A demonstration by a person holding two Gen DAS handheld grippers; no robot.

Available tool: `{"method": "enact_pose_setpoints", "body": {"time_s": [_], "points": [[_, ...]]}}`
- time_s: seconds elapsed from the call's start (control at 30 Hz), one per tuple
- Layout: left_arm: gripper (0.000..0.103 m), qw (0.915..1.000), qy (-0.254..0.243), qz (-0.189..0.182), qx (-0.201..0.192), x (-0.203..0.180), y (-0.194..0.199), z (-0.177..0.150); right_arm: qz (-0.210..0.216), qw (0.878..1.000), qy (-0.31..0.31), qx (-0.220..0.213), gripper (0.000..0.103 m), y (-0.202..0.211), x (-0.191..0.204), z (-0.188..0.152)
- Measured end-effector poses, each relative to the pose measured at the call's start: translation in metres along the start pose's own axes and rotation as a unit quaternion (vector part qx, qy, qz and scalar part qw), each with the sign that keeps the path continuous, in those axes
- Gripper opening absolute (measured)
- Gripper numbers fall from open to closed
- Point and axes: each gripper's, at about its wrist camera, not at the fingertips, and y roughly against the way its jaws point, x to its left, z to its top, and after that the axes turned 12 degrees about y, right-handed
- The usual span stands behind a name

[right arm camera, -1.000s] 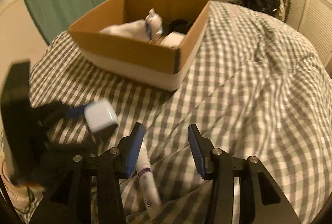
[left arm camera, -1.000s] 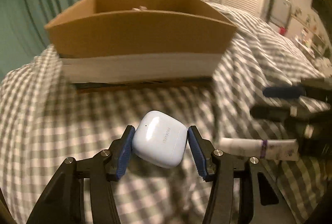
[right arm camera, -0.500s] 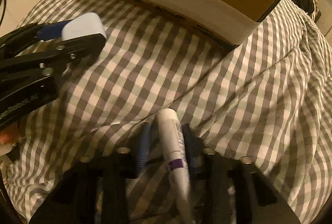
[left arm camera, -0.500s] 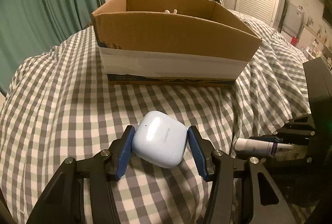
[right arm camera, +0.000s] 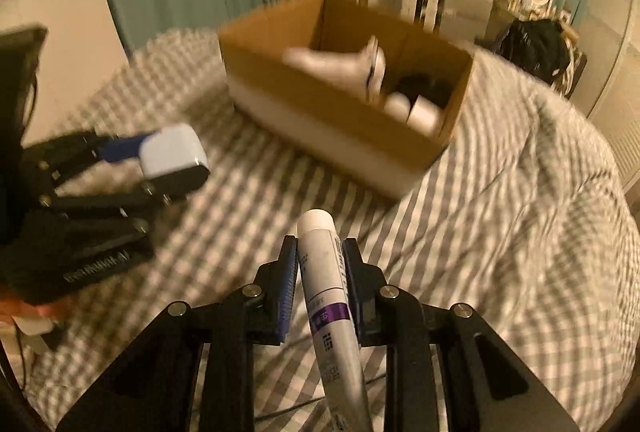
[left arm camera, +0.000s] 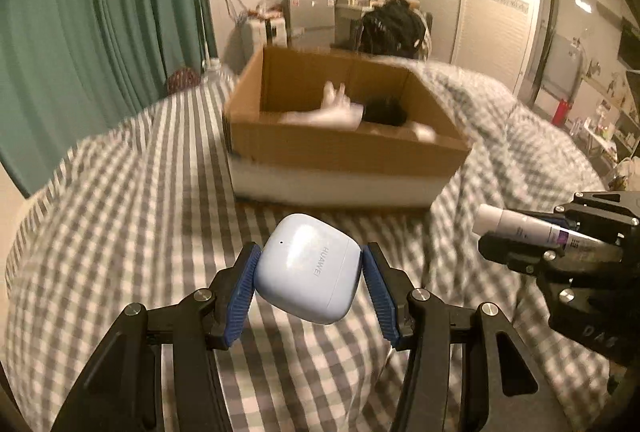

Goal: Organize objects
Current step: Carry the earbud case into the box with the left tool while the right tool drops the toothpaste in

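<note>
Held the earbud case tight in the left gripper and the tube pinched in the right gripper, both up over the bed near the box; best lowered in slowly, one at a time.
</note>
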Motion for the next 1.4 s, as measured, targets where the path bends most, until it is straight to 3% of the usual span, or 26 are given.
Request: {"method": "enact_pose_setpoints", "body": {"time_s": [0.33,0.63,0.97,1.2,1.4], "points": [[0.054,0.9973,-0.003,-0.006,-0.073,-0.009,0.029,0.074,-0.021,0.994,0.0,-0.108,0.022,0.062,-0.018,0.075],[0.054,0.9943,-0.012,-0.003,-0.106,-0.014,0.011,0.139,-0.032,0.988,-0.009,-0.147,0.022,0.068,-0.045,0.125],[0.054,0.9944,-0.023,-0.004,-0.103,-0.02,-0.062,0.188,-0.019,0.984,-0.059,-0.165,0.022,0.019,-0.09,0.164],[0.054,0.9973,-0.047,-0.011,-0.056,-0.019,-0.12,0.165,-0.012,0.984,-0.105,-0.141,0.022,-0.043,-0.124,0.169],[0.054,0.9974,-0.065,-0.012,-0.028,-0.022,-0.138,0.154,0.002,0.986,-0.131,-0.104,0.023,-0.09,-0.134,0.16]]}}
